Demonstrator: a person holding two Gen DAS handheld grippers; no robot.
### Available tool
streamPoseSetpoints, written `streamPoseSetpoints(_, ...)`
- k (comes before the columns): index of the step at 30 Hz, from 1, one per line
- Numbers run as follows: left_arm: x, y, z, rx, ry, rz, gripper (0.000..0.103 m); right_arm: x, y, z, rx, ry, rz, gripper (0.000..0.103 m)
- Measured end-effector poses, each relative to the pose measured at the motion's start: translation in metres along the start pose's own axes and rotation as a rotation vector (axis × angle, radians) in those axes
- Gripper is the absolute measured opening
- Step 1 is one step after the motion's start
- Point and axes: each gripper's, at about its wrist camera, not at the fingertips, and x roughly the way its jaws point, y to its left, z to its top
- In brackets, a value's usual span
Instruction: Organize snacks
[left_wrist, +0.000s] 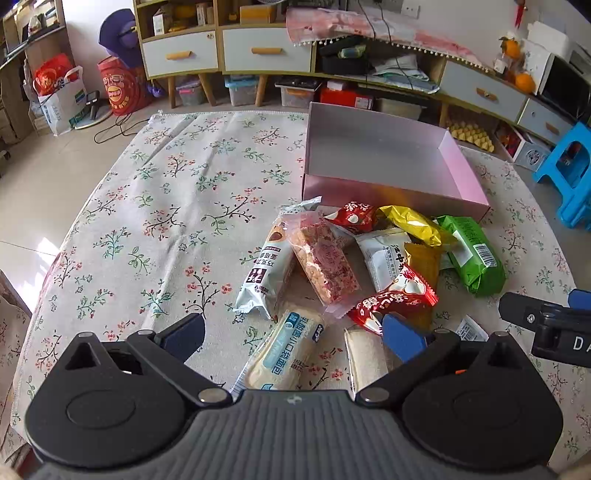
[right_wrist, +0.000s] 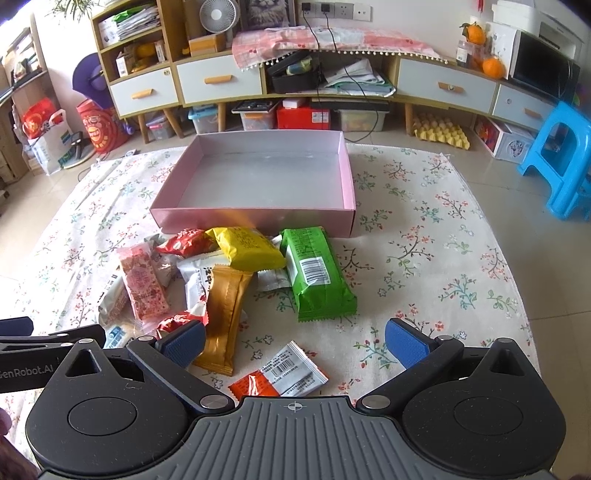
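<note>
Your white cream-bread packet (left_wrist: 284, 354): near end hidden behind left gripper body. Pale wafer packet (left_wrist: 365, 360) beside it: also cut by gripper body, label unreadable. White-and-grey sachet (left_wrist: 471, 329): mostly hidden behind black arm of your right gripper at frame edge. In right wrist view, white snack packet (right_wrist: 197, 275) buried under yellow foil packet (right_wrist: 245, 248) and amber-gold wrapper (right_wrist: 225, 314); small red packet (right_wrist: 177, 320) half covered by blue finger pad (right_wrist: 183, 347). Print on green packet (right_wrist: 317, 273) too small to read.

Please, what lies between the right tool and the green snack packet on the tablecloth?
In the right wrist view, only bare floral tablecloth lies between the open right tool and the green packet. The small orange-and-white sachet sits lower, inside the tool's span.
</note>
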Motion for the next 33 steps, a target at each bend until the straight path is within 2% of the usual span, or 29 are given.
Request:
streamPoseSetpoints(13, 0.001, -0.001, 0.000, 0.025, -0.003, 0.002, 0.103, -0.004, 0.002, 0.001, -0.026, -0.051, -0.037, 0.103)
streamPoseSetpoints(17, 0.002, -0.002, 0.001, 0.034, 0.000, -0.006, 0.103, -0.002, -0.001, 0.001, 0.000, -0.063, -0.018, 0.103)
streamPoseSetpoints(21, 0.006, -0.004, 0.006, 0.060, 0.024, -0.024, 0.103, 0.002, -0.007, 0.008, 0.022, -0.030, 0.025, 0.103)
streamPoseSetpoints(26, 0.009, -0.006, 0.016, 0.101, 0.000, -0.013, 0.100, 0.003, -0.012, 0.018, 0.015, -0.032, 0.073, 0.103)
streamPoseSetpoints(30, 0.012, -0.006, 0.028, 0.141, 0.005, -0.038, 0.098, 0.009, -0.015, 0.031, 0.013, -0.023, 0.129, 0.103)
streamPoseSetpoints(33, 0.014, -0.004, 0.035, 0.168, -0.003, -0.072, 0.099, 0.020, -0.015, 0.040, -0.007, -0.014, 0.099, 0.103)
